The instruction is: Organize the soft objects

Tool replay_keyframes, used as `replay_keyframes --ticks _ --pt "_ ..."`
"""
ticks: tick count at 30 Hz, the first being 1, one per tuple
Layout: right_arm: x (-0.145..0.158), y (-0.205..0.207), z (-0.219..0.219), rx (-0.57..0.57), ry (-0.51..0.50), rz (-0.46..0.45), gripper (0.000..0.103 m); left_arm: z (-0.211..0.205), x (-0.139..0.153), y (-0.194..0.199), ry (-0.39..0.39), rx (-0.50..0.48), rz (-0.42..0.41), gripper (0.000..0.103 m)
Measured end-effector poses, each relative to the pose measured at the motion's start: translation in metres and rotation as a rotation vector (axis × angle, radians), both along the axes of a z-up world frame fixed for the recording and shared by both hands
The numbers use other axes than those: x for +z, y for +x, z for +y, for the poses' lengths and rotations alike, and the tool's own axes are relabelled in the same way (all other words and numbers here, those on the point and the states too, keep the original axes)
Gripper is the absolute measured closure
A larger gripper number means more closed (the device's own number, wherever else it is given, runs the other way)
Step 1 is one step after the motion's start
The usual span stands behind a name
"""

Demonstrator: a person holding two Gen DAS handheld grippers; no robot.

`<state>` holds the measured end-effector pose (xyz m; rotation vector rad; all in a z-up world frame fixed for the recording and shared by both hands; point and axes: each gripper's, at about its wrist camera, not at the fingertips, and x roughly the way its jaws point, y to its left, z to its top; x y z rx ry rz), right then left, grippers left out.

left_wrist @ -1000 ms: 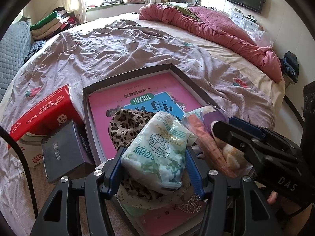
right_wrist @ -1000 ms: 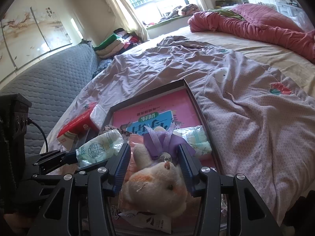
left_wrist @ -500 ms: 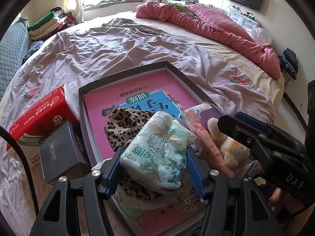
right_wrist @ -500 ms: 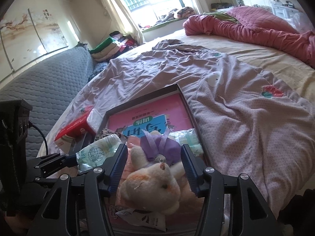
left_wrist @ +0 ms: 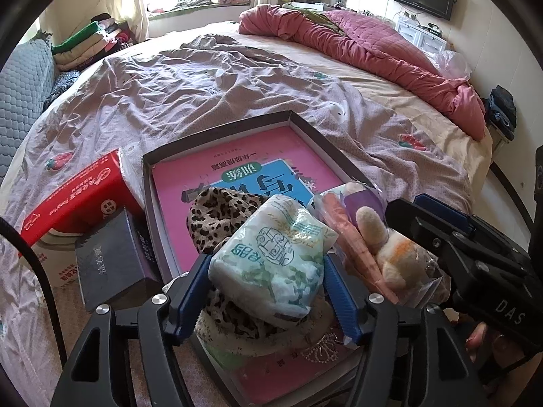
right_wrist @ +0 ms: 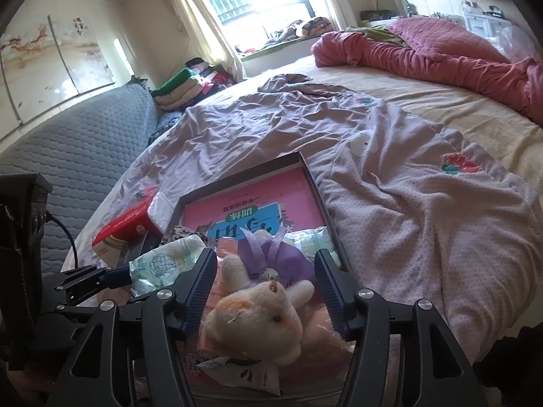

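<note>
**Pink-lined tray on the bed: both tools letting go**

Writing: the right tool point(left_wrist: 404, 217) body, seen from the left wrist view, carries white letters "DAS". The pink book cover point(left_wrist: 244, 156) lining the shallow dark tray point(left_wrist: 217, 129) has large Chinese print lying upside down to both cameras; I cannot read it reliably. The red tissue box point(left_wrist: 74, 196) and the tissue pack point(left_wrist: 271, 254) carry print too small to make out.

Change since a second ago: the blue pads of both tools stand wider apart. Left tool point(left_wrist: 268, 291) jaws are opening, the tissue pack between them with gaps showing at each side. Right tool point(right_wrist: 266, 291) jaws are opening around the plush rabbit point(right_wrist: 258, 318), pads clear of it. Neither hand has shifted noticeably.

Orientation: tissue pack lies on the leopard-print cloth point(left_wrist: 217, 210) inside the tray, long axis running away from the left camera, tilted slightly right. Plush rabbit lies in the tray's near right part, head toward the right camera, purple bow point(right_wrist: 271, 254) at the far end.
</note>
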<state>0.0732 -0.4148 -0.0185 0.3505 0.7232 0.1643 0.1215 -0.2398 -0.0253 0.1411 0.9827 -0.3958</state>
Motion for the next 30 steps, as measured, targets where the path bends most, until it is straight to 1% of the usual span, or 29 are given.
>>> replay_keyframes --ticks 5,9,11,13,20,25,30 --pt "0.003 -0.002 0.002 -0.005 -0.017 -0.003 0.035 0.003 0.007 -0.005 -0.007 0.002 -0.015 0.031" --pt "0.008 -0.005 0.002 -0.010 -0.027 -0.014 0.034 0.006 0.012 -0.010 -0.006 0.005 -0.032 0.030" --pt "0.011 -0.006 0.003 -0.014 -0.040 -0.015 0.033 0.007 0.017 -0.012 -0.001 0.007 -0.045 0.025" --pt "0.015 -0.008 0.003 -0.020 -0.050 -0.023 0.030 0.010 0.022 -0.014 0.002 0.011 -0.061 0.021" --pt "0.032 -0.016 0.010 -0.020 -0.088 -0.055 0.029 0.024 0.042 -0.021 -0.018 0.044 -0.099 0.018" --pt "0.044 -0.024 0.021 -0.008 -0.112 -0.078 0.028 0.036 0.054 -0.031 -0.013 0.072 -0.129 0.017" --pt "0.057 -0.034 0.031 -0.001 -0.137 -0.096 0.028 0.050 0.063 -0.042 -0.012 0.090 -0.142 0.017"
